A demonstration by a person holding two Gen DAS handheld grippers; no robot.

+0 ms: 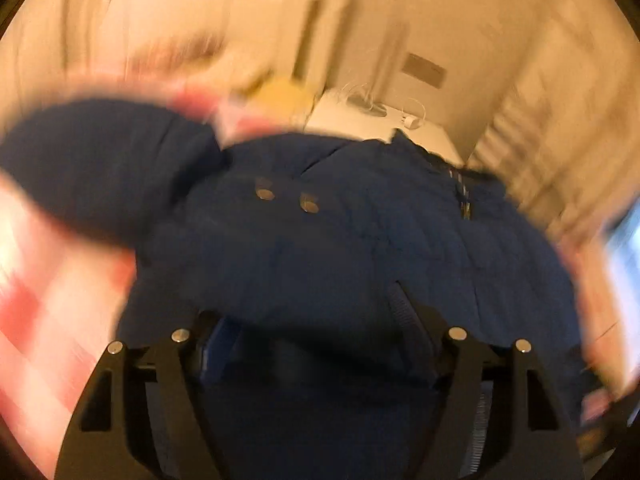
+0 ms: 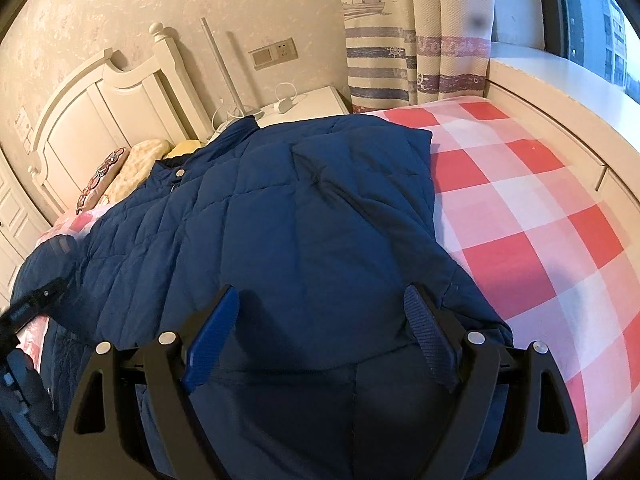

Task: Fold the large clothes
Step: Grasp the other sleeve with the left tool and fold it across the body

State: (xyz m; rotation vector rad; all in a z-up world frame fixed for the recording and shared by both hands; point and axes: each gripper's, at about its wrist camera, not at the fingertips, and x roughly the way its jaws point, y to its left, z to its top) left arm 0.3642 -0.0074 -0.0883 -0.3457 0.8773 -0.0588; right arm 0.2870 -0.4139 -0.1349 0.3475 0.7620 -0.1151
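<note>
Over on the left, the left gripper (image 1: 320, 320) is buried in the navy quilted jacket (image 2: 280, 208); its view is smeared with blur, and dark padding bulges over the space between its fingers. The arms stand apart, but whether the pads are biting cloth or have let go I cannot tell. Ahead of that claw and off to its left a jacket sleeve (image 1: 92, 168) sticks out over the red-and-white checked bedspread (image 2: 520, 208), and just ahead lie two metal snaps (image 1: 286, 198).

The jacket is spread across the bed, collar toward the white headboard (image 2: 100, 120), which stands far ahead and left of the right claw.

The right gripper (image 2: 320, 312) hovers low over the hem end, jaws spread wide with the blue pads (image 2: 212, 340) clear of the cloth and nothing held between them. To its right the jacket's side already looks turned in, leaving a straight edge against the bedspread.

I judge this to be mid-fold: one side is in, the left sleeve is still out. The next move probably calls for the left claw to get a firm pinch on that sleeve and carry it across the body, while the right claw pins or smooths the hem so the puffy fabric does not slide.
</note>
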